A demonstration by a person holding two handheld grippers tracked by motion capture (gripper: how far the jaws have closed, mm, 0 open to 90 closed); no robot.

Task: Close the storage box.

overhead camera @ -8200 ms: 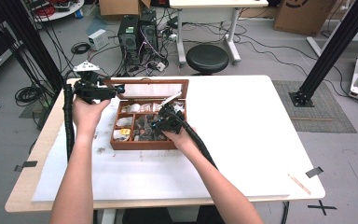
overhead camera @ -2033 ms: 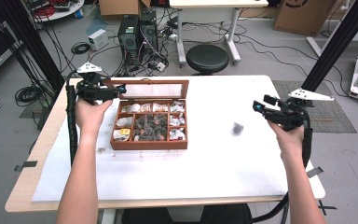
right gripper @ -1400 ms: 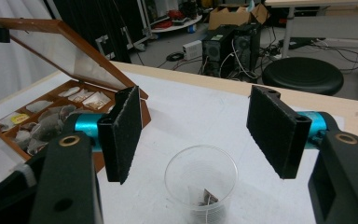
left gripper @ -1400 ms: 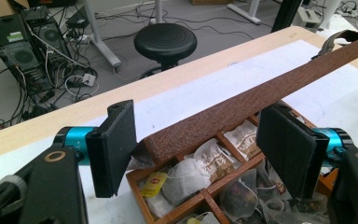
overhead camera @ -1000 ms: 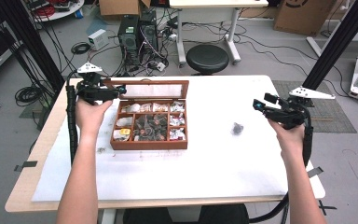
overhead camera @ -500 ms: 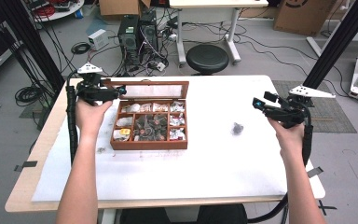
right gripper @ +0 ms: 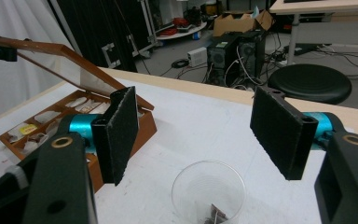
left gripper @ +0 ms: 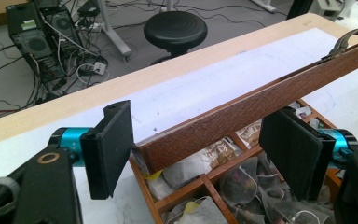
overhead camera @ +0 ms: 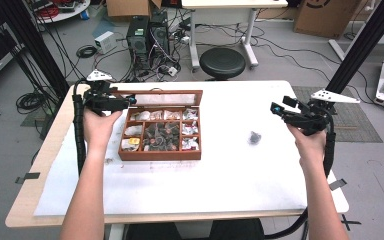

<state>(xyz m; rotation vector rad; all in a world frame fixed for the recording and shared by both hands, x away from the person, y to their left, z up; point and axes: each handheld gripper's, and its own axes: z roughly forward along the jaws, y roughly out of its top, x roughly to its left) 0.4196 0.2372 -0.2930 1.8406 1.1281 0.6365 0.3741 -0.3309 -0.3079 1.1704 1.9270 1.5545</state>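
Fingers of your left gripper stand wide apart, straddling the raised lid of the wooden box without clamping it. Your right gripper is held well to the right above the white surface, its fingers also spread apart. Below them stands a clear cup with a tea bag inside.

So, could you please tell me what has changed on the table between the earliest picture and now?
The right gripper has left the compartmented wooden tea box and moved right, open above a clear plastic cup now holding a tea bag. The left gripper stays open around the box's raised hinged lid; the box has not moved.
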